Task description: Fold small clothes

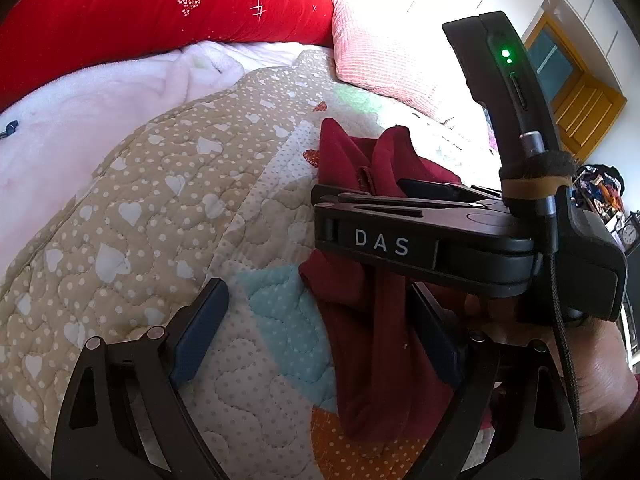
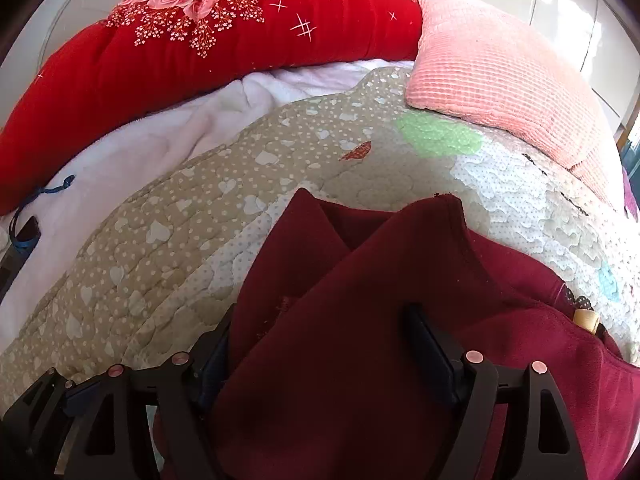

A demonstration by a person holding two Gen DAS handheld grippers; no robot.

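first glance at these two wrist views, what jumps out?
The dark red garment dominates: it lies bunched on the patchwork quilt, filling the lower middle of the right wrist view between the open right gripper. Behind it, a bright red floral blanket and a pink pillow line the far edge of the bed. In the left wrist view the left gripper is open over the garment's edge.

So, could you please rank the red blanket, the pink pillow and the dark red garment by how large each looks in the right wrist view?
1. Dark red garment, though it lies nearest the camera, which inflates it.
2. Red blanket.
3. Pink pillow.
The first two look close; treat their order as unsure.
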